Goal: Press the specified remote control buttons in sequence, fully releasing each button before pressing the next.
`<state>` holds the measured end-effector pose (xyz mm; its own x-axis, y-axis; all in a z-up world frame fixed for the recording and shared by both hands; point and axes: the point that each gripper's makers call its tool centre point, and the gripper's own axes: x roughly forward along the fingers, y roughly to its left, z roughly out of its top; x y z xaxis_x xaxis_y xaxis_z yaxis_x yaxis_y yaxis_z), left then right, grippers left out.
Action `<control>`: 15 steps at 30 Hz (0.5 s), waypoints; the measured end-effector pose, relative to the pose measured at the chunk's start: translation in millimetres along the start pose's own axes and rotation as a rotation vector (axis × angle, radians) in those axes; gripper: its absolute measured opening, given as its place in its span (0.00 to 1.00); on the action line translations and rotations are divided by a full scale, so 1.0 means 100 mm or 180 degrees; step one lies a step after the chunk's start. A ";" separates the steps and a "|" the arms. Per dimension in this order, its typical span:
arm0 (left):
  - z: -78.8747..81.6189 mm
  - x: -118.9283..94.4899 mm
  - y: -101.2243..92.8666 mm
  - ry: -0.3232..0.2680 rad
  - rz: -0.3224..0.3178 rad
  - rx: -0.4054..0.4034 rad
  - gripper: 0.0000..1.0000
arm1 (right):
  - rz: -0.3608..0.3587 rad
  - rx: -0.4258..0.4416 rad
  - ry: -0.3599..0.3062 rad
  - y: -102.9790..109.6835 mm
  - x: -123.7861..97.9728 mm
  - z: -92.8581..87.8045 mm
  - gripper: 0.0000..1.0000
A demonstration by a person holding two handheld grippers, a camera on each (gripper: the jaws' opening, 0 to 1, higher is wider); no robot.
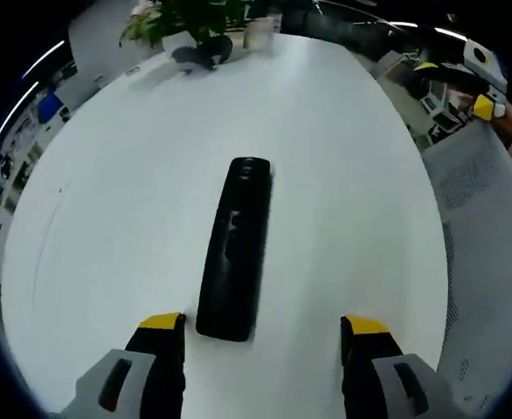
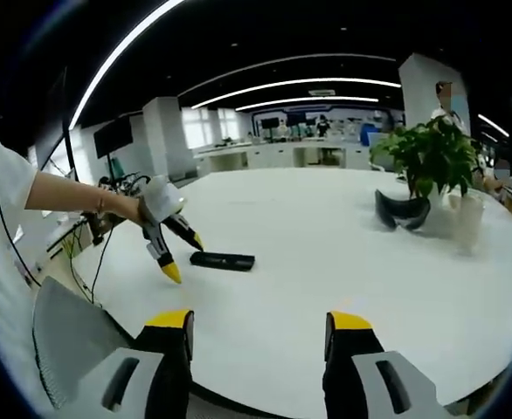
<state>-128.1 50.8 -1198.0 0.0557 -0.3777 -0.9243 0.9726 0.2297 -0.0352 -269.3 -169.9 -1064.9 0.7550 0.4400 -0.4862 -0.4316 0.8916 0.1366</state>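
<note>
Item: long black plastic remote control [image 1: 235, 249], lying flat on the round white tabletop [image 1: 343, 175], well in from the edge nearest me, its length running away from my left gripper.

Item: my left gripper [image 1: 263, 336], grey body with black jaws tipped yellow. Jaws stand wide apart, holding nothing, one tip just beside the remote's near end on each side. In the right gripper view it [image 2: 184, 255] hangs over that near edge, tips close by the remote [image 2: 222, 260].

Item: my right gripper [image 2: 259, 325], same make. Jaws wide, holding nothing, above the tabletop's edge, well apart from the remote.

Item: green leafy potted plant [image 2: 431, 157], far side of tabletop. Dark curved object [image 2: 400, 210] at its foot; cannot tell what.
</note>
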 end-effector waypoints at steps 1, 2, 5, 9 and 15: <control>0.02 0.01 0.00 0.0009 -0.0004 0.0033 0.71 | 0.0001 0.0011 0.0010 -0.01 0.00 0.00 0.58; 0.06 0.03 0.02 0.0019 -0.0015 0.0096 0.69 | 0.0005 0.0020 0.0022 -0.01 0.00 -0.01 0.58; 0.11 0.04 0.03 0.0120 -0.0041 0.0358 0.64 | 0.0005 0.0011 0.0033 -0.01 0.00 -0.01 0.56; 0.20 0.07 0.03 0.0145 -0.0104 0.0462 0.54 | 0.0014 0.0012 0.0067 -0.03 0.00 -0.03 0.53; 0.25 0.07 0.06 0.0202 -0.0113 0.0651 0.29 | 0.0020 -0.0022 0.0114 -0.04 0.00 -0.07 0.47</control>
<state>-116.7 26.9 -1195.3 0.0126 -0.3234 -0.9462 0.9996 0.0282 0.0037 -271.5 -174.3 -1071.3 0.7342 0.4414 -0.5159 -0.4398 0.8880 0.1340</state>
